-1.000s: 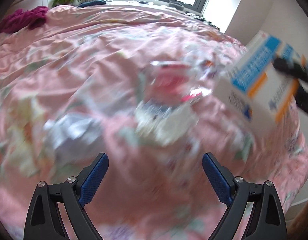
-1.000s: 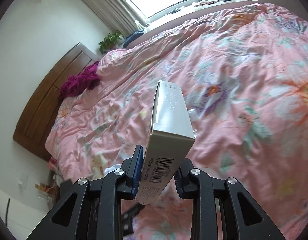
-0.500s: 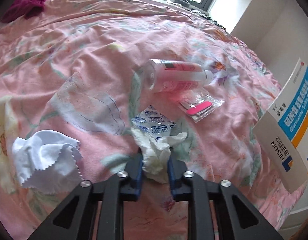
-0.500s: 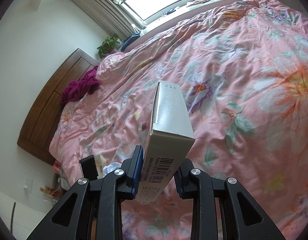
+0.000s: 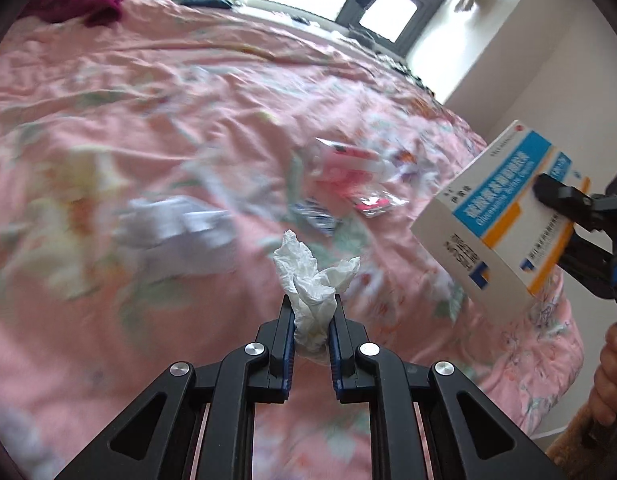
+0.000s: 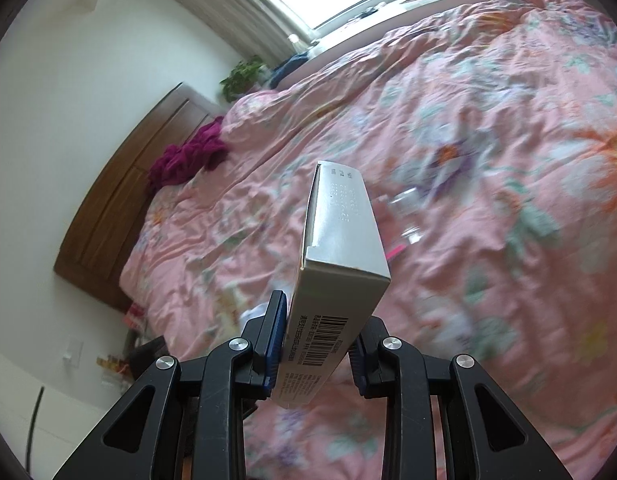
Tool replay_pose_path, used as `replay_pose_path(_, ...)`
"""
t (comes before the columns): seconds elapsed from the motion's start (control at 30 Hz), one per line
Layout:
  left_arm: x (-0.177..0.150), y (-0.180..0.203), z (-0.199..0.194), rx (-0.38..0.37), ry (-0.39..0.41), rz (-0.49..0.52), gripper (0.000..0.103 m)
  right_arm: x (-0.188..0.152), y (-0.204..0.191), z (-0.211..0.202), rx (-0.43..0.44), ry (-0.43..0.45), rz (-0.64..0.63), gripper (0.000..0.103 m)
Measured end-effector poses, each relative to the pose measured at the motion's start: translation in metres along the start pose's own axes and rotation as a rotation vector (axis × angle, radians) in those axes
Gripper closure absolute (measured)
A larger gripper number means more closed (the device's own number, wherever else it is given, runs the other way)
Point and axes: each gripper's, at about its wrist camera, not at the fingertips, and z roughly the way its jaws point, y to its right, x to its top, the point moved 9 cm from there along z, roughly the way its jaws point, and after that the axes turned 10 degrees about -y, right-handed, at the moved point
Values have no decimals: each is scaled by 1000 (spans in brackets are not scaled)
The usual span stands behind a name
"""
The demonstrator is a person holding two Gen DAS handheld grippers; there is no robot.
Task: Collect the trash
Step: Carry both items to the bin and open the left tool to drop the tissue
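My left gripper [image 5: 311, 312] is shut on a crumpled white tissue [image 5: 313, 276] and holds it above the pink floral bedspread [image 5: 108, 120]. My right gripper [image 6: 320, 332] is shut on a white medicine box [image 6: 340, 248] with blue and orange print; the box also shows at the right of the left wrist view [image 5: 504, 216]. On the bed lie a clear pink bottle [image 5: 344, 160], a clear wrapper with a pink item [image 5: 374, 202], a blue-printed sachet [image 5: 316, 212] and a white cloth [image 5: 180, 228], all blurred.
A magenta garment [image 6: 188, 156] lies near the wooden headboard [image 6: 120, 200]. A potted plant [image 6: 244, 76] and a window sit at the far side. The bed edge and white wall [image 5: 548, 80] are to the right in the left wrist view.
My left gripper closed on the tissue and has lifted it off the bed. The right gripper keeps holding the box, which has shifted slightly.
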Motion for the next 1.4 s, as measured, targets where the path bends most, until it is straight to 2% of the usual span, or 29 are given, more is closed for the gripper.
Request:
replay_pose_path(0.13,-24,-37,-47,108,58,-28,88,-21,-51,27,58,-69,-85,74)
replay_pose_path(0.27,-58,-87,-95,242,91,-102,88,-45,-107,60,132,-148,-165,74)
replay_pose_path(0.43,-117,-158,-149,350,111,-259,88,-90,-179,104,198,-273,-285,74)
replay_pose_path(0.5,-151,-188,-167,392,109,-341,88,-114,-204,120,221,-328,-332,74)
replay_pose_path(0.6,-193,-221,-181,440,101,-440,88,-154,-242,144,240,-416,-409,74)
replay_pose_path(0.7,-240,-253,-188,463,77,-542,88,-195,-274,169,257,-513,-481,74)
replay_pose_path(0.93,-326,-316,-186,456,26,-775,88,-248,-306,201,256,-635,-539,74)
replay_pose_path(1.1,-352,-336,-158,456,-49,-802,88,-273,-309,219,227,-693,-540,74)
replay_pose_path(1.17,-357,-340,-144,433,-75,-807,88,-276,-306,223,211,-704,-536,74)
replay_pose_path(1.4,-360,-353,-116,415,-116,-788,87,-286,-292,232,163,-732,-512,74)
